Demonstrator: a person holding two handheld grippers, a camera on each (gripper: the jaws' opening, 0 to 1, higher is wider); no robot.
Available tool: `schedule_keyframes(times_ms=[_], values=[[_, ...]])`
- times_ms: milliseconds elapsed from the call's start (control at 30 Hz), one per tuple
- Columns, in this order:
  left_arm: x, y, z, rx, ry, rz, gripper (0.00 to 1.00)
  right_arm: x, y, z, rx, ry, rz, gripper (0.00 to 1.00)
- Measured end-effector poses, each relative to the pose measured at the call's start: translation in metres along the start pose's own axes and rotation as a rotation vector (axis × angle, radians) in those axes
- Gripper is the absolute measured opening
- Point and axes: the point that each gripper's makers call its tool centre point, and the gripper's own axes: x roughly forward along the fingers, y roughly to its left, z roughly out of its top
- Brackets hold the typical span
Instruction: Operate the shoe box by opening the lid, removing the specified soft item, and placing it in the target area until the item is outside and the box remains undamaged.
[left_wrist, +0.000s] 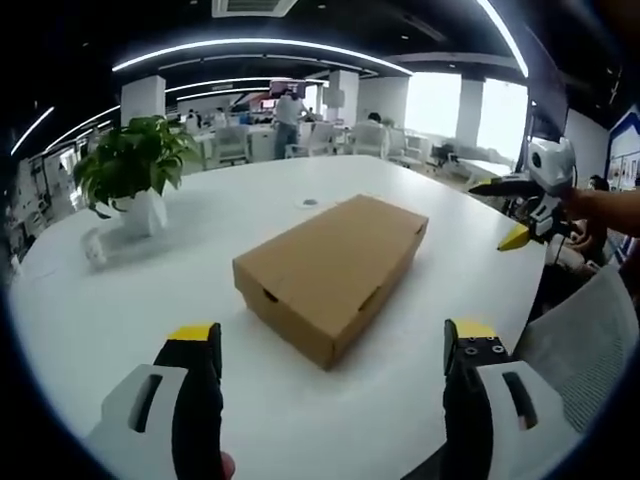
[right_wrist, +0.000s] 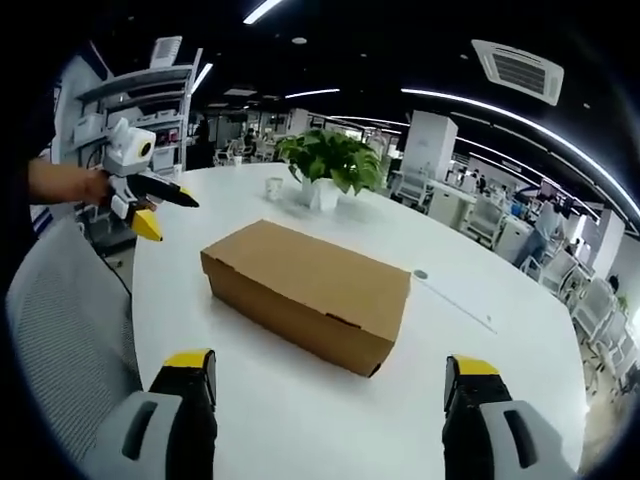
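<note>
A closed brown cardboard shoe box (left_wrist: 335, 265) lies flat on the white table (left_wrist: 120, 310), its lid down. In the left gripper view my left gripper (left_wrist: 332, 338) stands open just short of the box's near corner, holding nothing. At that view's right edge a hand holds my right gripper (left_wrist: 495, 213) above the table rim, jaws apart. From the right gripper view the box (right_wrist: 305, 285) sits ahead of the open right gripper (right_wrist: 330, 362). The left gripper (right_wrist: 172, 220) hovers open at the far left there. The soft item is hidden.
A potted green plant (left_wrist: 135, 170) in a white pot stands on the table beyond the box, with a small white cup (right_wrist: 274, 187) near it. A grey mesh chair back (right_wrist: 60, 330) sits at the table edge. Office desks and chairs fill the background.
</note>
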Motion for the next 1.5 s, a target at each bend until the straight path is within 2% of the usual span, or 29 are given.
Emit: schedule_keyframes(times_ms=[667,1167,1500], values=[[0.02,-0.004,0.001,-0.008,0.009,0.011,0.86,0.035,-0.013,-0.007,-0.025,0.039,0.063,0.9],[0.036,-0.009,-0.007,-0.025,0.04,0.021,0.84,0.056,-0.024,-0.016,-0.033,0.069,0.1,0.86],[0.049,-0.01,-0.01,-0.041,0.056,0.028,0.82,0.073,-0.027,-0.014,-0.027,0.075,0.131,0.82]])
